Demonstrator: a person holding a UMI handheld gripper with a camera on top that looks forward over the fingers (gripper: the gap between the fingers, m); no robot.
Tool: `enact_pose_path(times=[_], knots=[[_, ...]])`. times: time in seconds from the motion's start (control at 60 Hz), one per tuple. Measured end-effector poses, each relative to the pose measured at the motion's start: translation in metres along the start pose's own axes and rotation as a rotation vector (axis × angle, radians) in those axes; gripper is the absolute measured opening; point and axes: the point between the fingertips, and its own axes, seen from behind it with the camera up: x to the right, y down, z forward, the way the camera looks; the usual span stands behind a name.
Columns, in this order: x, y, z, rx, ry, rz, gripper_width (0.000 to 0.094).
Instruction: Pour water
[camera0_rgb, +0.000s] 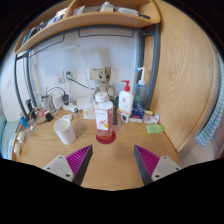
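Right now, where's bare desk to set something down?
Bare wood lies between the open claw and the orange-labelled bottle, running sideways to the white cup and toward the green sponge. It is crowded along the wall: a white pump bottle, cables and small items behind the cup.

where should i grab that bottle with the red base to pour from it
Take the bottle around its mid-body, coming straight in from the front. It stands upright on the desk, just ahead of the open gripper, and its sides look straight. The white cup stands apart to one side.
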Motion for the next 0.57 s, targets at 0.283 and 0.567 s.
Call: enact_pose_path(times=[0.283,0.567], knots=[[0.058,-0.032,-0.080,0.035,0.027,-0.089,0.0853],[0.057,-0.057,-0.112,0.089,-0.059,-0.051,0.0849]])
